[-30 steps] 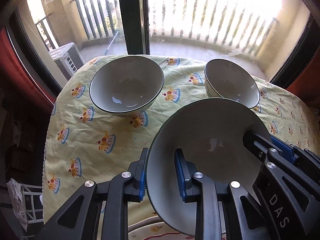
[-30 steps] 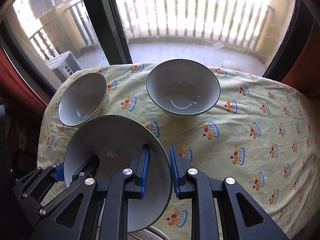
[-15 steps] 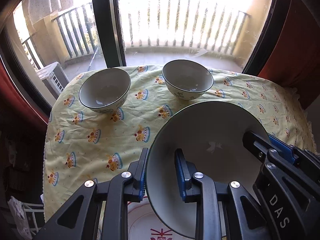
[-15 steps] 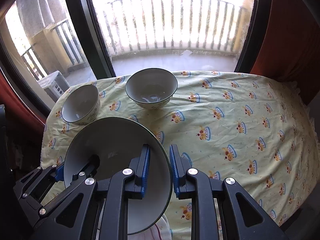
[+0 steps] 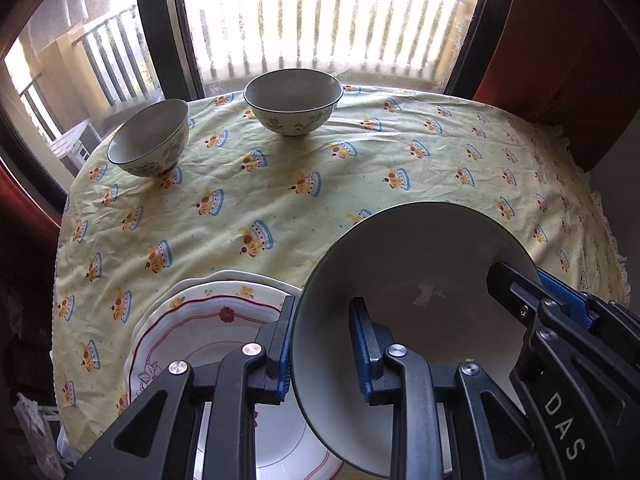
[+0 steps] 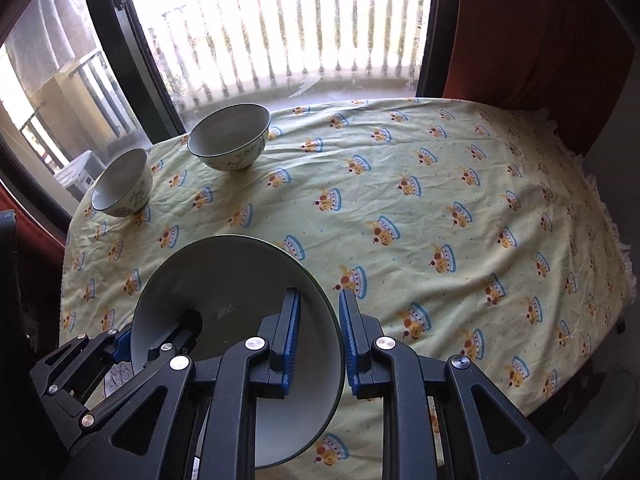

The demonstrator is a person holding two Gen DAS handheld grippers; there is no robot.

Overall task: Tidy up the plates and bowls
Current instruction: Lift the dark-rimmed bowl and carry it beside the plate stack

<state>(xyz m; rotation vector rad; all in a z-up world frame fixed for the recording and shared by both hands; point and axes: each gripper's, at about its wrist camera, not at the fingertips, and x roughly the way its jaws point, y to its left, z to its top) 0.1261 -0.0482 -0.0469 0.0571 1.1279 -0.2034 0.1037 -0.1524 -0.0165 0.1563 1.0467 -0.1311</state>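
From the left wrist camera, the left gripper (image 5: 322,350) pinches the left rim of a big white bowl (image 5: 420,280) with a thin dark edge — one blue pad is outside the wall and one is inside. The right gripper (image 5: 532,280) comes in from the right and bites the other side of the same rim. The bowl is held up in the air, above a stack of plates (image 5: 192,320) with wavy red lines. The plates sit at the near edge of the table, on a yellow tablecloth (image 5: 400,160) with little crown pictures. Two small bowls stand far back by the window: one on the left (image 5: 150,142) and one nearer the middle (image 5: 294,100), well apart.

From the right wrist camera, the right gripper (image 6: 318,338) squeezes the right rim of the big white bowl (image 6: 224,276). The left gripper (image 6: 132,338) clamps the far left rim. The two small bowls (image 6: 122,188) (image 6: 230,136) stand near the window frame (image 6: 116,32).
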